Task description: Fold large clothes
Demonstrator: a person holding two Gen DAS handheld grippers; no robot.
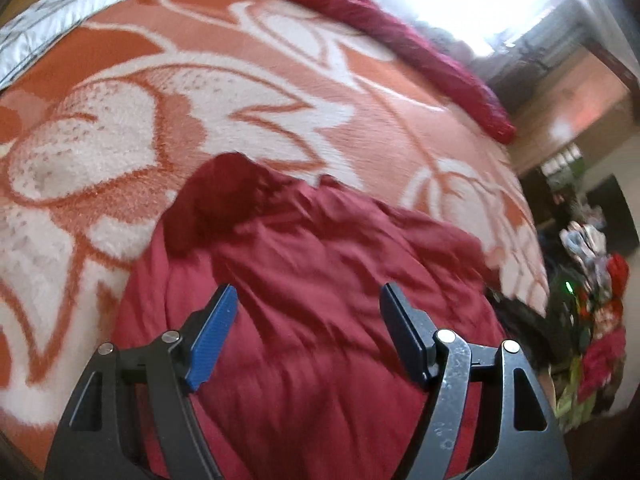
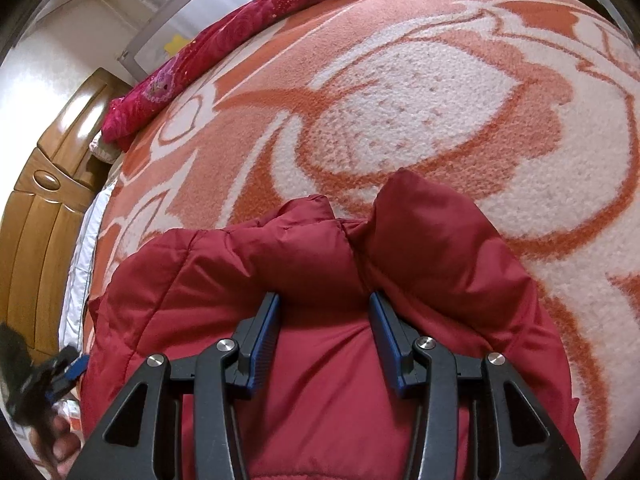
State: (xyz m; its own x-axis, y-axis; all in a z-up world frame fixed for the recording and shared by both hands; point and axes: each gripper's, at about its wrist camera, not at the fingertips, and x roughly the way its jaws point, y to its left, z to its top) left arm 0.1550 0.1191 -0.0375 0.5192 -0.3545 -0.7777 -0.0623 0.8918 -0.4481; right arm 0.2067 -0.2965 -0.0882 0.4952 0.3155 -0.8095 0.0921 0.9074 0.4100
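A dark red padded jacket lies on an orange and white flowered blanket. My left gripper hovers open over the jacket with nothing between its blue pads; this view is blurred. In the right wrist view the jacket is bunched, with a raised fold in front. My right gripper is part-way open with jacket fabric bulging between its pads; I cannot tell whether they pinch it. The left gripper shows blurred at the lower left.
A crimson quilt lies rolled along the bed's far side, also in the right wrist view. A wooden cabinet stands beside the bed. A pile of clothes lies on the floor at the right.
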